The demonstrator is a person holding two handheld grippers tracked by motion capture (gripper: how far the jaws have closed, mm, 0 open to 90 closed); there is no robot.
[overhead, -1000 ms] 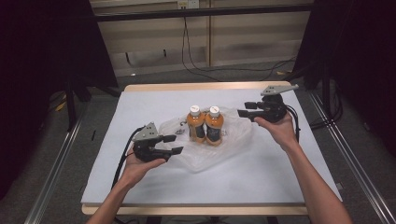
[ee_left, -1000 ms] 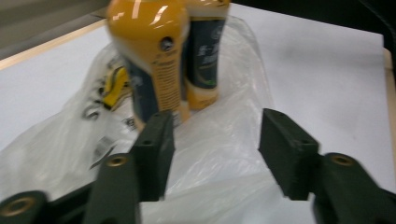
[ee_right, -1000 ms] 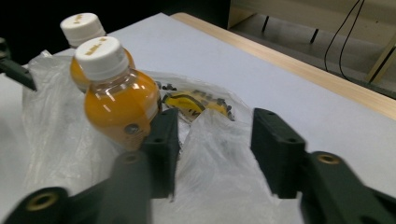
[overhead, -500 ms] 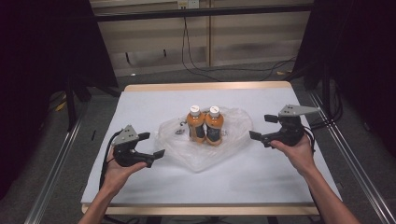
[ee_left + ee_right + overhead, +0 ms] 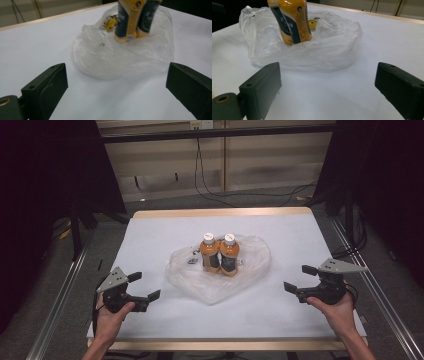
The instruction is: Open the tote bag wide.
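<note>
Two orange drink bottles with white caps and dark labels stand upright side by side on a crumpled clear plastic bag in the middle of the white table. The same bottles and the bag appear in both gripper views. My left gripper is open near the front left of the table, well clear of the bag. Over at the front right, my right gripper is open with nothing between its jaws, pointing toward the bag.
The white table has a wooden edge along its back and front. Metal rails run along both sides of it. Cables trail over the floor behind. A small yellow item lies inside the bag beside the bottles.
Both grippers have drawn back from the bag toward the front corners of the table. The right one dropped from beside the bottles to the front right; the left one slid left and nearer the edge.
</note>
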